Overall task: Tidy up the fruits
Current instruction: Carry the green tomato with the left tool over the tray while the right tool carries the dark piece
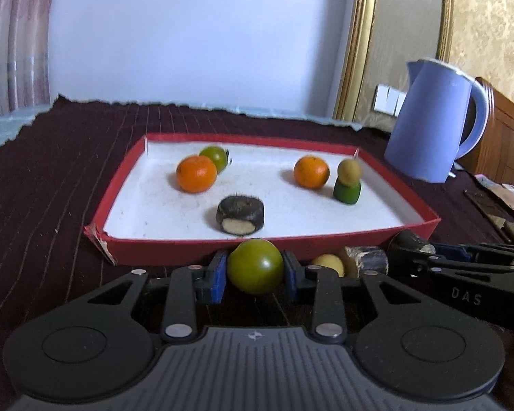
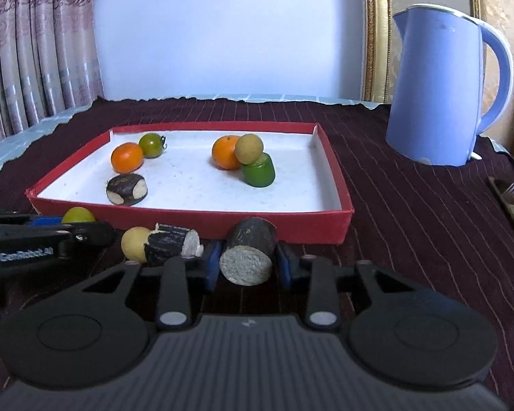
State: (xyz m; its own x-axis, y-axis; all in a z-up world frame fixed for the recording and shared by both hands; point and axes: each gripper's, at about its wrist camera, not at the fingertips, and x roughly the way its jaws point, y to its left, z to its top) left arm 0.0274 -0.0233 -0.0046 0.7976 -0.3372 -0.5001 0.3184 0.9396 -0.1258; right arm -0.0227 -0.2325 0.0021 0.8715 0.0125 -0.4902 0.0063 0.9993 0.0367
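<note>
A pale blue wall [image 2: 222, 27] fills twelve o'clock — patterned pink curtains [image 2: 34, 51] hang at ten, a gilt frame [image 2: 377, 34] stands at two. Daylight falls softly on the dark striped counter [image 2: 411, 205] cloth.

From my left wrist view, the right gripper [image 1: 411, 245] runs off the right edge and its fingers cover most of the dark cut piece [image 1: 406, 239] there, so I can't tell its grip. In my right wrist view, the left gripper [image 2: 75, 226] is cut off at the left edge and hides the lower half of the green tomato [image 2: 77, 214]. The blue kettle [image 1: 435, 120] looks motion-smeared at upper right.
</note>
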